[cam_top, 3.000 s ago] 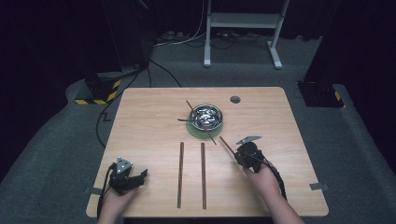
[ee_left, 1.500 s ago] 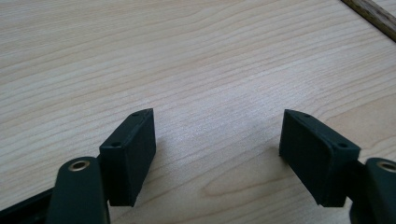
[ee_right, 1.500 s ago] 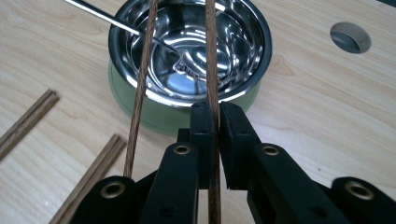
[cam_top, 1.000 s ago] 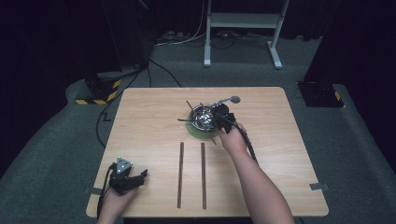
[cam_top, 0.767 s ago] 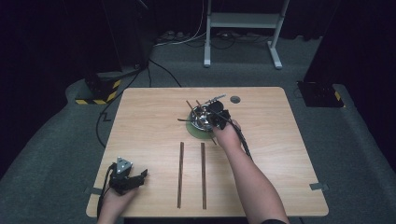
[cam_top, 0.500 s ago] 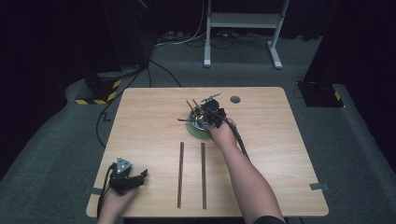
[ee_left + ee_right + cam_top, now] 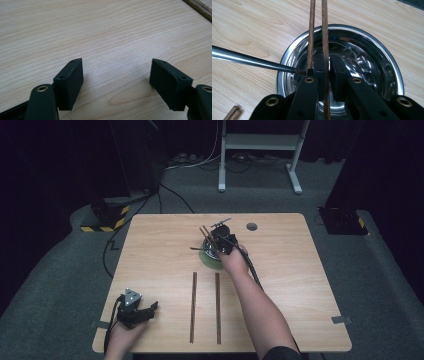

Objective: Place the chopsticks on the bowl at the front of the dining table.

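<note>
Right hand-held gripper (image 7: pixel 325 75), moved from counter (image 7: pixel 310 270) front to steel bowl (image 7: pixel 372 50), jaws closed on one chopstick (image 7: pixel 325 37) of several leaning there: light, stiff, slippery, best gripped mid-shaft; left hand-held gripper (image 7: pixel 116 82) resting wide open near counter's front corner.

On the table (image 7: pixel 300 285) I count one metal bowl (image 7: pixel 372 52). Two wooden chopsticks (image 7: pixel 217 307) lie flat on the table nearer the person, side by side. Two more wooden chopsticks (image 7: pixel 324 27) stand at the bowl in the right gripper view. One grey metal rod (image 7: pixel 244 60) reaches into the bowl; I cannot tell what utensil it is. There are two grippers, the left gripper (image 7: pixel 136 310) and the right gripper (image 7: pixel 222 240).
</note>
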{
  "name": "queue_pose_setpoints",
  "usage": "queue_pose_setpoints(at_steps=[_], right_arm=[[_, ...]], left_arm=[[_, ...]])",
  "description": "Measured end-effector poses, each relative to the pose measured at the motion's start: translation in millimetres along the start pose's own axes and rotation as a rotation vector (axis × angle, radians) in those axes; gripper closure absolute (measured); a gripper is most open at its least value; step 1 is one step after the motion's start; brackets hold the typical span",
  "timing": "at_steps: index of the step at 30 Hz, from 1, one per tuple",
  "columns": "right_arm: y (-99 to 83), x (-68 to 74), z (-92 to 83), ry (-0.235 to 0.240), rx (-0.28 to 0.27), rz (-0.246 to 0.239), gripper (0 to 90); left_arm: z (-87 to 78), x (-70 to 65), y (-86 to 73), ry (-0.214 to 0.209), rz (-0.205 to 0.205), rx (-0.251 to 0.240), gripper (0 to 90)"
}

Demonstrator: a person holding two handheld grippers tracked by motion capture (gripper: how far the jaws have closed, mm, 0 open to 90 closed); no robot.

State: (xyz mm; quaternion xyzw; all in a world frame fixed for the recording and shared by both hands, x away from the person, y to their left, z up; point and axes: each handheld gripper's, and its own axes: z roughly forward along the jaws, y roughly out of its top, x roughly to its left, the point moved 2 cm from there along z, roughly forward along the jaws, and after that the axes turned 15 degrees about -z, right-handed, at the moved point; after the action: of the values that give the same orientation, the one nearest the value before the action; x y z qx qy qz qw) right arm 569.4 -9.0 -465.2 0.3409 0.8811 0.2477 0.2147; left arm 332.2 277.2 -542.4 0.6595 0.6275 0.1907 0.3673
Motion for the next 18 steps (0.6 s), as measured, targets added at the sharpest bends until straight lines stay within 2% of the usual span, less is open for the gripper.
queue_pose_setpoints(at_steps=[10,18], right_arm=[[2.4,-2.1,3.1,0.000,0.005,0.006,83.8],[2.2,1.8,5.5,0.014,0.009,0.007,82.7]], left_arm=[[0.1,0.0,-0.1,0.000,0.000,-0.001,27.2],[0.1,-0.1,-0.1,-0.001,0.000,-0.001,27.3]])
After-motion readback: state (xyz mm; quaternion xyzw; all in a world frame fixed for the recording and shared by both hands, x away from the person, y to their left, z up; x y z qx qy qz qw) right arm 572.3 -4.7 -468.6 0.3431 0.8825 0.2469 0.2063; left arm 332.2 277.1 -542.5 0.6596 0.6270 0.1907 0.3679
